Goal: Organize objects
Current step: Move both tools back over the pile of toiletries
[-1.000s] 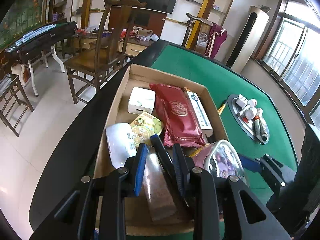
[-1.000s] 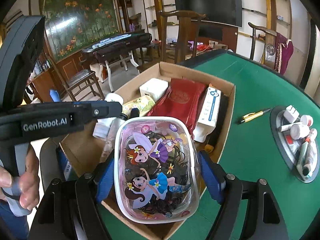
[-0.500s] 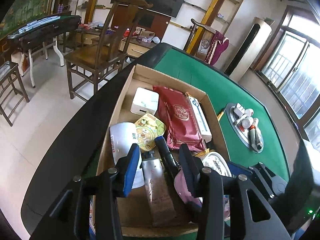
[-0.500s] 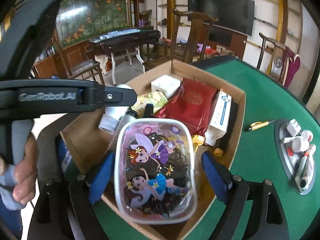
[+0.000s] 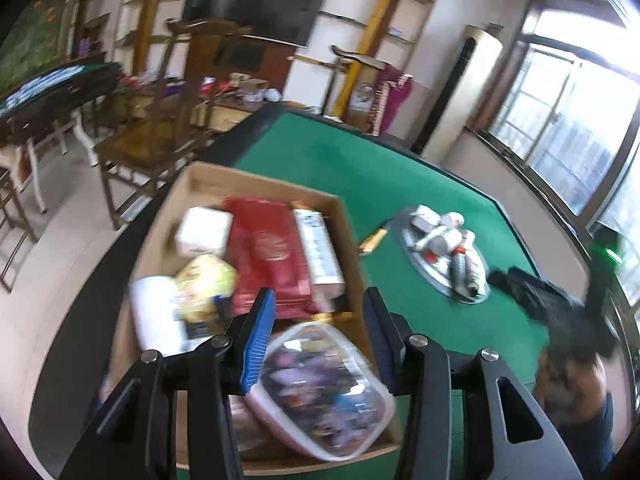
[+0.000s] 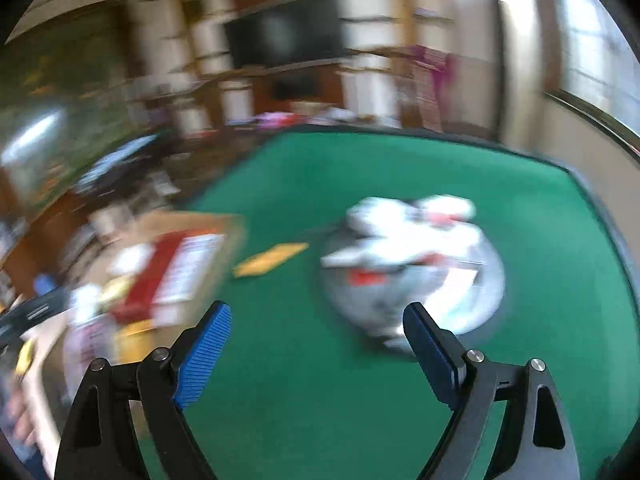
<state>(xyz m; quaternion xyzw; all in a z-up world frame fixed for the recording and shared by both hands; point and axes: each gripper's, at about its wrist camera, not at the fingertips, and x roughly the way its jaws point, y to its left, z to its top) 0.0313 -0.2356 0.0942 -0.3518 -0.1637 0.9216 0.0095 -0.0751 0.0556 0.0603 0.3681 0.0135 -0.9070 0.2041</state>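
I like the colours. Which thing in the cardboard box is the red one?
The flat red packet with a round emblem. It lies in the middle of the brown cardboard box, between the white square box and the long white carton.

Cardboard box (image 5: pixel 192 184) at table's (image 5: pixel 360 168) left edge — lidded container (image 5: pixel 320 384) in its near end, pouch (image 5: pixel 268 256) behind. Round tray (image 5: pixel 436 280) right of box, pen (image 5: pixel 374 240) between them.

My blue-padded black left gripper (image 5: pixel 320 320) frames a brown cardboard box (image 5: pixel 344 216) holding a red pouch (image 5: pixel 268 248) and a pink-rimmed cartoon-print container (image 5: pixel 320 388) on green felt (image 5: pixel 360 168).
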